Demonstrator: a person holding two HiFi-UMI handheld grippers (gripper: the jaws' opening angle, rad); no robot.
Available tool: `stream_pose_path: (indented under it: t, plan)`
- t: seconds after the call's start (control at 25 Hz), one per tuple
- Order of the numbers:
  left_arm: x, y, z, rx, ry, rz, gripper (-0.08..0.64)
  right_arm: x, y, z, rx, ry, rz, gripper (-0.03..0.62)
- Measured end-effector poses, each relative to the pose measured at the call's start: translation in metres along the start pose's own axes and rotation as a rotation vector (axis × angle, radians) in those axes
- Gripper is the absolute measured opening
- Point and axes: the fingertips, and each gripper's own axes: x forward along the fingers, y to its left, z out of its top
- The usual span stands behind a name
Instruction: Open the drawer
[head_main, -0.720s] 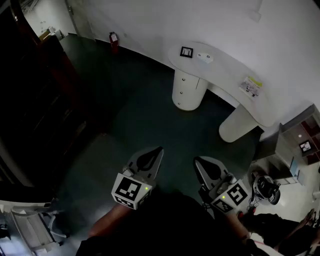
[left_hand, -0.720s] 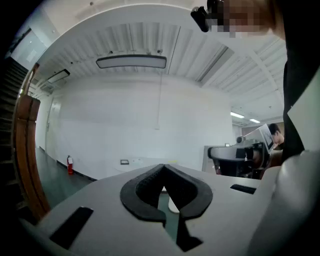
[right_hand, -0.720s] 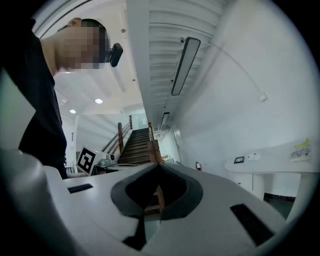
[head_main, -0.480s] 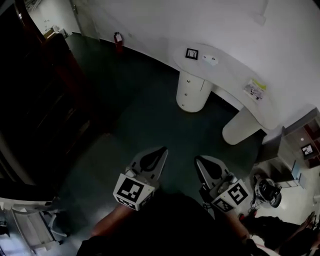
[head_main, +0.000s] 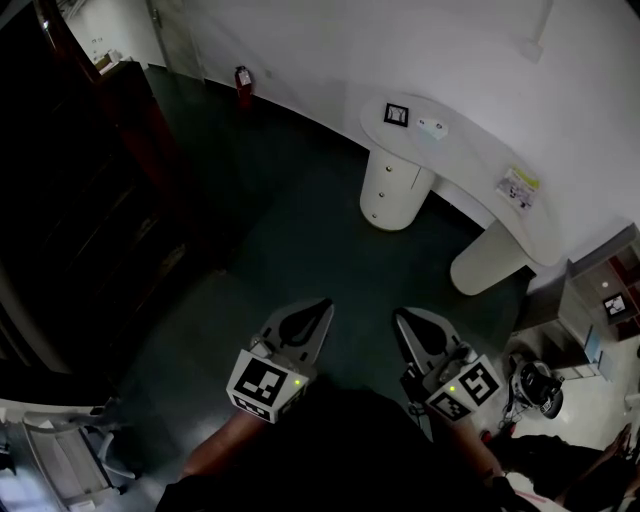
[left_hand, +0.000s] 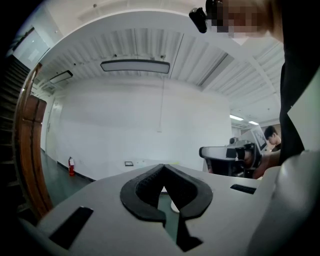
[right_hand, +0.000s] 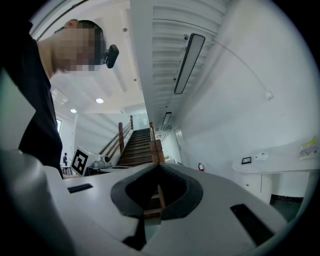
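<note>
Left gripper (head_main: 322, 303) and right gripper (head_main: 400, 316) both empty, jaws together, side by side low over dark floor (head_main: 290, 220), well apart from round drawer unit (head_main: 395, 196) under curved white desk (head_main: 470, 165).

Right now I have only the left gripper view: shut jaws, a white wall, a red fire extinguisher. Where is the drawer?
Observer: In the head view, a round white pedestal with knobs down its front stands under a curved desk. It is across the dark floor from both grippers.
Operator: Is the right gripper on it?
Observer: No. The right gripper has its jaws together on nothing. It is held near the person's body, beside the left gripper.
Operator: What does the right one face?
Observer: Its view looks toward a wooden staircase, with the desk off to its right.
</note>
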Motion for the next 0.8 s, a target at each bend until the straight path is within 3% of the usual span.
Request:
stream_pose_path:
  t: [0.36, 0.68, 0.8]
  plan:
    - [-0.004, 0.030, -0.009, -0.013, 0.016, 0.004, 0.011, 0.031, 0.003, -0.011, 0.027, 0.023, 0.024, 0.017]
    - [0.035, 0.059, -0.015, -0.017, 0.055, 0.012, 0.011, 0.059, -0.039, -0.012, 0.047, 0.024, 0.043, 0.017]
    - [0.064, 0.076, -0.014, -0.057, 0.059, 0.002, 0.011, 0.073, -0.068, -0.012, 0.046, 0.025, 0.051, 0.017]
